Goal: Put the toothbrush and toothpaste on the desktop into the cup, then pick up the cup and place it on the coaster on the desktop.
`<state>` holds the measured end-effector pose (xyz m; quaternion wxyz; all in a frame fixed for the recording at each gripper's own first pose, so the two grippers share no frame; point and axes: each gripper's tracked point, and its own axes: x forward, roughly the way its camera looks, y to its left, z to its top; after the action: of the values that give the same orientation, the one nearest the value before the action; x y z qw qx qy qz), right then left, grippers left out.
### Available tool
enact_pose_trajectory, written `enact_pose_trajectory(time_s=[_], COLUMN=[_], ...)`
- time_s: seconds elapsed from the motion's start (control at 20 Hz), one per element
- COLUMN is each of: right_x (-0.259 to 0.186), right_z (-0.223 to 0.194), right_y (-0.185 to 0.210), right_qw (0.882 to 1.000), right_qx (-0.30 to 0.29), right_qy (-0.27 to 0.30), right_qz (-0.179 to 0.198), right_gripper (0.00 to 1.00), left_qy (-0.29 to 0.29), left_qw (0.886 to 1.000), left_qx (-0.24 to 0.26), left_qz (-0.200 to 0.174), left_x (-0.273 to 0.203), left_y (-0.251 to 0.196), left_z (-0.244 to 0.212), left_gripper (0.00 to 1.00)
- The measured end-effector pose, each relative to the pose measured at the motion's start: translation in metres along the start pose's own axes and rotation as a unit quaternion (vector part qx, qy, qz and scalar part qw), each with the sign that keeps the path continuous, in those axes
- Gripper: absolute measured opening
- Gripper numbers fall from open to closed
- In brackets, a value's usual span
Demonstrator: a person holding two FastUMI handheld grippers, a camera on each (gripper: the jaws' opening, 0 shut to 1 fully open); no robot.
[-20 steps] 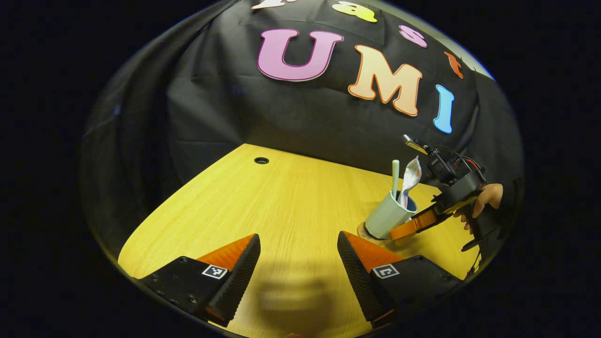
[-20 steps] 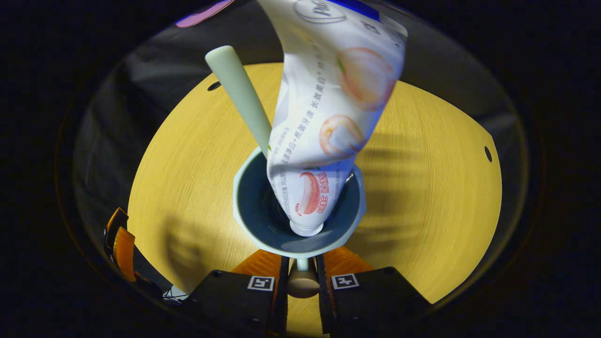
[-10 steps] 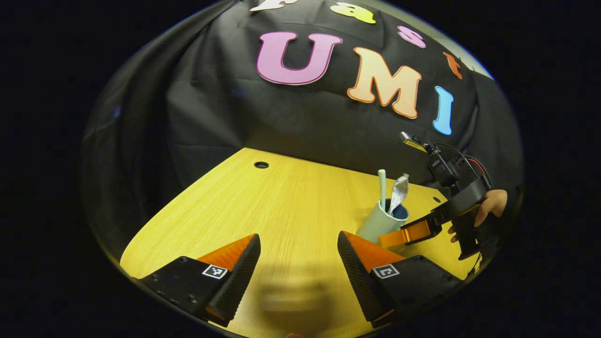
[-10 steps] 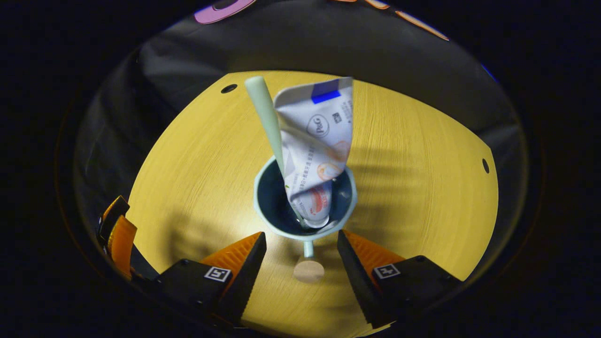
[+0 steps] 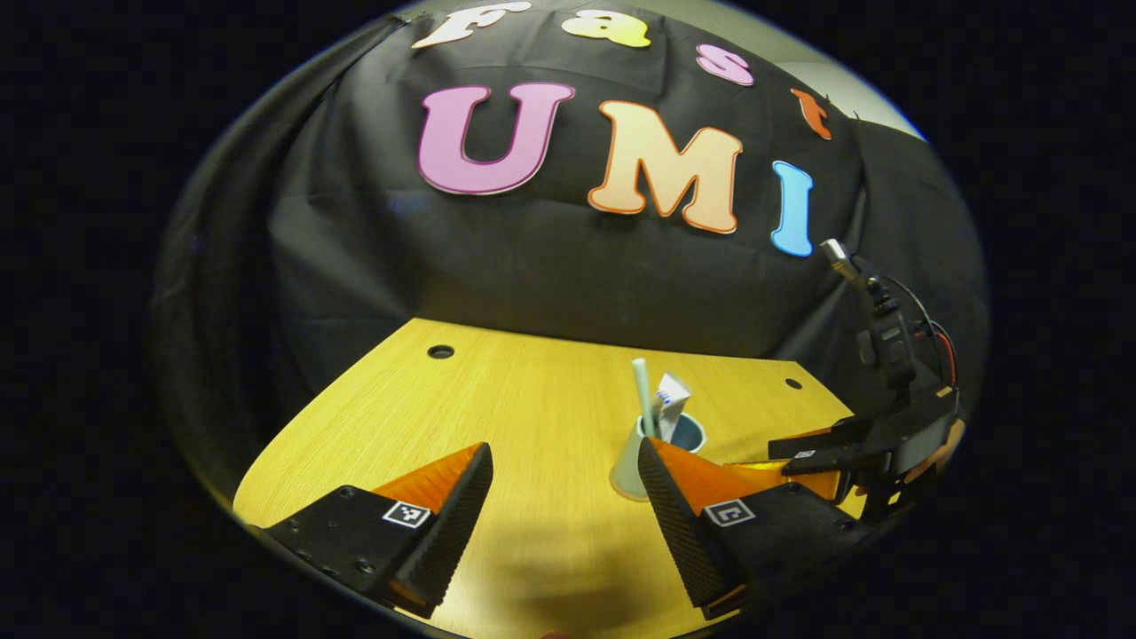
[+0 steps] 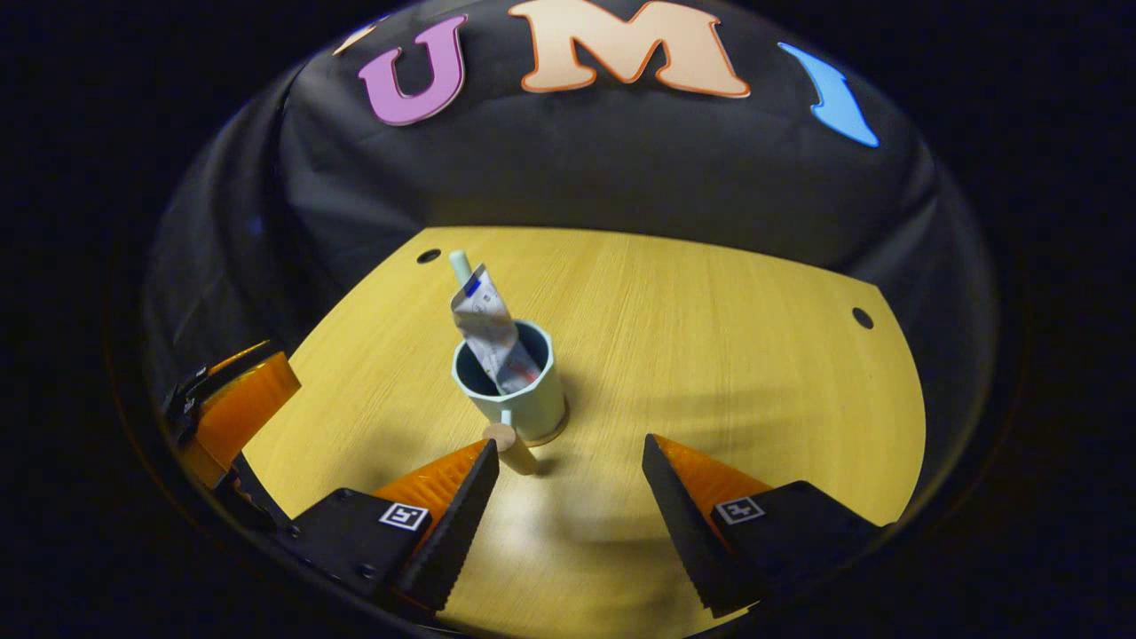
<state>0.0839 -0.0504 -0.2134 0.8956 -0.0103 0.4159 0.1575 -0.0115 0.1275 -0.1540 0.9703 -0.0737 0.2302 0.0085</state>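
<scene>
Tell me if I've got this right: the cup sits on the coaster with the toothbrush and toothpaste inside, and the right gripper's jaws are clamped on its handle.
Not quite. In the right gripper view the right gripper has its jaws open, clear of the handle. The rest holds: the cup stands on the coaster with the toothbrush and toothpaste inside.

One pale green cup [image 6: 519,390], one toothbrush [image 6: 460,264] and one toothpaste tube [image 6: 493,333] inside it, one coaster [image 6: 548,434] beneath — two grippers, left gripper [image 5: 564,486], right gripper [image 6: 568,484], two round holes in one wooden desktop [image 6: 710,355].
</scene>
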Motion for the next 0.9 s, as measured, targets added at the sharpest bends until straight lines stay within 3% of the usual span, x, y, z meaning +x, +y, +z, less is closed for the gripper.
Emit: enact_pose_trajectory(time_s=[0.25,0.4,0.45,0.5,0.9], right_x=[-0.06,-0.101,-0.11,-0.117,-0.151], right_z=[0.04,0.064,0.073,0.076,0.104], right_y=[-0.029,-0.047,-0.05,-0.053,-0.064], right_qw=[0.992,0.981,0.975,0.97,0.95], right_qx=[0.019,0.014,0.015,0.016,0.015], right_qy=[-0.121,-0.193,-0.221,-0.24,-0.311], right_qz=[-0.005,-0.02,-0.022,-0.025,-0.03], right_gripper=[0.98,1.0,0.96,1.0,1.0], left_qy=[-0.024,-0.059,-0.071,-0.079,-0.113], left_qw=[0.999,0.998,0.997,0.997,0.993], left_qx=[0.015,0.015,0.013,0.012,0.023], left_qz=[-0.018,-0.017,-0.015,-0.017,-0.017], left_x=[-0.005,-0.016,-0.018,-0.019,-0.021], left_y=[-0.049,-0.071,-0.078,-0.083,-0.095], left_z=[0.024,0.047,0.055,0.06,0.086], left_gripper=[0.95,0.95,0.95,0.95,0.94])
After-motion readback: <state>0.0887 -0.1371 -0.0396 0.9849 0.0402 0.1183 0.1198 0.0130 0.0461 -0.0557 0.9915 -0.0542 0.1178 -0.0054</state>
